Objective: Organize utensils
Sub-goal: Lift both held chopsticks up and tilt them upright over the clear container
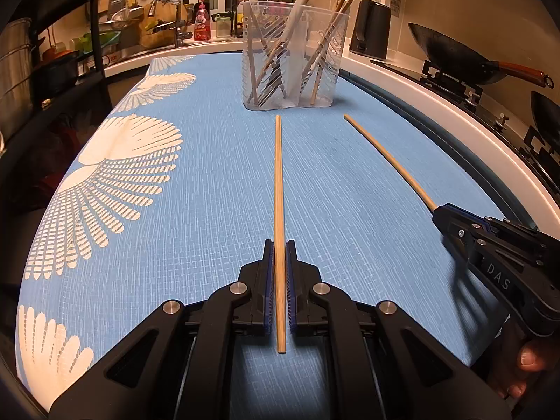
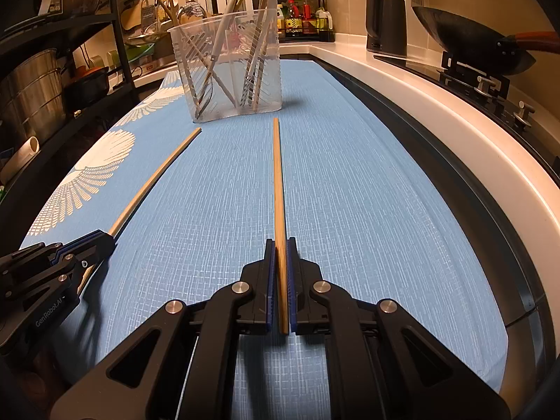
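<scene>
Between the blue pads of the left gripper (image 1: 280, 245) sat a pale wooden chopstick (image 1: 279, 182), clamped near its rear end, with a short length sticking out behind the pads. Its long front part ran straight ahead over the blue tabletop (image 1: 217, 189) toward a clear plastic holder (image 1: 292, 56); its tip stopped just short of the holder's base. To that gripper's right, the right gripper (image 2: 280, 243) was likewise closed on a second chopstick (image 2: 278, 182), gripped near the rear and pointing forward at the same holder, its tip also lying near the base. The two sticks lay roughly side by side, apart from each other. Whether they rested on the cloth or hung just above it could not be told. Ahead of both grippers, the holder stood upright on the tabletop, already filled with several chopsticks and other utensils leaning at angles. Farther right, past the tabletop's edge, a dark wok (image 1: 455, 52) sat on a stove, and a black kettle (image 1: 371, 28) stood behind the holder.
</scene>
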Action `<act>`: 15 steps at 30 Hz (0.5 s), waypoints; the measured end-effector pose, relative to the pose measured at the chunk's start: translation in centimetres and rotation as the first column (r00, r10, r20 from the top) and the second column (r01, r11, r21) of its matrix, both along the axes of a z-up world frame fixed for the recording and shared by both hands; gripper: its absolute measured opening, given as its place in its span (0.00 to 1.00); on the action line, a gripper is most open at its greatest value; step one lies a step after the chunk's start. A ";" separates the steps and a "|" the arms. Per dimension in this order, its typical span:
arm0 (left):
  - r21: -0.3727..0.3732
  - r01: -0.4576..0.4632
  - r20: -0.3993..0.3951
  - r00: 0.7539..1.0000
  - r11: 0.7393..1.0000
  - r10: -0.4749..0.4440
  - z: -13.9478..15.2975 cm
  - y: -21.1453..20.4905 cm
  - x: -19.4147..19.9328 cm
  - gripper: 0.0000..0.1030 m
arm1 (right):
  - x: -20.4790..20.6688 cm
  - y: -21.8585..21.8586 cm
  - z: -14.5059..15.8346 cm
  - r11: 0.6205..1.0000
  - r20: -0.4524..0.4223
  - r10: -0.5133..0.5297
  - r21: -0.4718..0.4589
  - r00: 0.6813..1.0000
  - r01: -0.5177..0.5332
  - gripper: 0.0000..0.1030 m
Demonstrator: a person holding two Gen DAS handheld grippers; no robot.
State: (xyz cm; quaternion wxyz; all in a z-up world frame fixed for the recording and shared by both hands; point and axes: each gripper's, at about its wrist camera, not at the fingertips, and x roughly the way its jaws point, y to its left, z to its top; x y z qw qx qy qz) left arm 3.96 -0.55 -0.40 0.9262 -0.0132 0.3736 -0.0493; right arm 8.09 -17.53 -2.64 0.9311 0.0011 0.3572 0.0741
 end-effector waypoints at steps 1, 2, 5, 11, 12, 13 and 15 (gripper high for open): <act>0.002 0.000 0.001 1.000 1.000 0.000 0.0 0.0 0.0 0.07 | 0.0 0.0 0.0 1.000 0.000 0.001 -0.003 1.000 -0.001 0.06; 0.006 0.001 0.002 1.000 1.000 -0.001 0.0 0.0 0.0 0.07 | 0.0 0.1 0.0 1.000 -0.001 0.004 -0.006 1.000 -0.004 0.07; 0.010 0.000 0.005 1.000 1.000 0.000 0.0 -0.1 0.0 0.07 | 0.1 0.2 0.1 1.000 -0.003 0.012 -0.012 1.000 -0.012 0.08; 0.015 0.007 0.007 1.000 1.000 -0.007 0.1 -0.1 0.0 0.06 | 0.1 0.3 0.1 1.000 0.000 0.015 -0.017 1.000 -0.015 0.06; 0.012 0.008 0.006 1.000 1.000 -0.008 0.1 -0.1 -0.1 0.06 | 0.1 0.3 0.0 1.000 -0.002 0.016 -0.014 1.000 -0.016 0.06; 0.009 0.008 0.005 1.000 1.000 -0.008 0.1 -0.1 -0.1 0.06 | 0.1 0.2 0.1 1.000 -0.008 0.017 -0.010 1.000 -0.017 0.06; 0.004 0.011 0.008 1.000 1.000 -0.011 0.3 -0.1 -0.3 0.06 | 0.2 -0.1 0.3 1.000 -0.021 0.013 0.006 1.000 -0.013 0.06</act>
